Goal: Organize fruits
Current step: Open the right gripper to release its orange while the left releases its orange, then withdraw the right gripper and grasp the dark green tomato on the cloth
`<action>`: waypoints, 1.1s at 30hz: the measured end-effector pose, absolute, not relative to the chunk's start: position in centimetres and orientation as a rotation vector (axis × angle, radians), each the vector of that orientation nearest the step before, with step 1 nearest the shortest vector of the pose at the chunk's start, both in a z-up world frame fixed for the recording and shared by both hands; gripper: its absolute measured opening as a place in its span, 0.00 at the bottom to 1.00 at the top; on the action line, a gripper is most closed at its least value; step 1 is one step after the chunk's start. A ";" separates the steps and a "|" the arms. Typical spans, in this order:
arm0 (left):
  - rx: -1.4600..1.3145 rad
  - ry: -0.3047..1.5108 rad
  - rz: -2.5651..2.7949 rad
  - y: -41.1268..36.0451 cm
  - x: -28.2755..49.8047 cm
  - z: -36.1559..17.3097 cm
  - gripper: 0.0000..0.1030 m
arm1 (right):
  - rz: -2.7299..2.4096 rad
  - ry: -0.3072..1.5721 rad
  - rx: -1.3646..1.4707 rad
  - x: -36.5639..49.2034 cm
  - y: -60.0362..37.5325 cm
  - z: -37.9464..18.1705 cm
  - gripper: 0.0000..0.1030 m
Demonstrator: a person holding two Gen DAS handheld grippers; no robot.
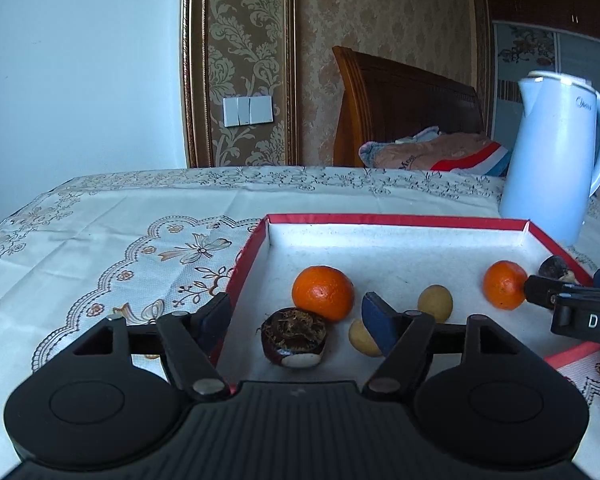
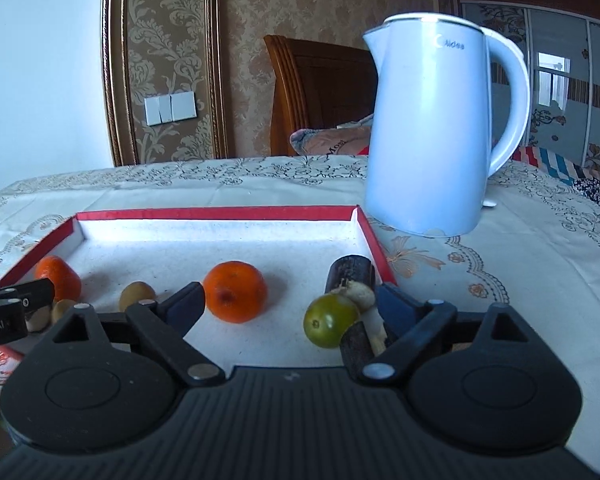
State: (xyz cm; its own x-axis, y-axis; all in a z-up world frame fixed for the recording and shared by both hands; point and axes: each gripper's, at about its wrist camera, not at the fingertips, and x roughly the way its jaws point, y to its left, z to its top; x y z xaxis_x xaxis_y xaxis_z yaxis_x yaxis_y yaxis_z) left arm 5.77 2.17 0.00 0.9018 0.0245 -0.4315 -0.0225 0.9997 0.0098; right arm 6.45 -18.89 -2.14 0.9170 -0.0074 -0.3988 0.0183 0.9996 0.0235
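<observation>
Both my grippers were wide open, gripping nothing. Left gripper (image 1: 296, 320) straddled a chestnut-looking thing (image 1: 294, 339), hard and slick I'd guess. Right gripper (image 2: 292, 304) framed a firm green fruit (image 2: 331, 321). Farther in the red tray (image 2: 220, 213), the tangerine (image 2: 235, 291) was soft, so I'd pinch its middle lightly.

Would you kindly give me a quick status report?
Both grippers, left and right, open, holding nothing. Fruit sits loose in the red tray. Kettle stands behind, clear.
</observation>
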 end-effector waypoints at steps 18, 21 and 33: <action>-0.028 0.409 0.017 3.8 1.8 0.5 0.73 | 0.211 0.323 -0.048 -3.5 -16.9 -1.2 0.98; -0.044 0.410 0.033 4.2 1.8 0.5 0.73 | 0.259 0.367 -0.137 -4.0 -14.9 -1.8 0.98; -0.067 0.420 0.017 4.7 1.7 0.5 0.73 | 0.123 0.499 -0.179 -1.9 -13.4 -2.8 1.00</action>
State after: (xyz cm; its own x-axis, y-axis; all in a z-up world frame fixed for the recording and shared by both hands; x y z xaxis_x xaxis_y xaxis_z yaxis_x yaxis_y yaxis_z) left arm 1.70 4.66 0.50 0.9130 0.0027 -0.4080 -0.0305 0.9976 -0.0616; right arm -1.87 -13.40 -2.85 0.8714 0.0730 -0.4852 -0.1602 0.9770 -0.1407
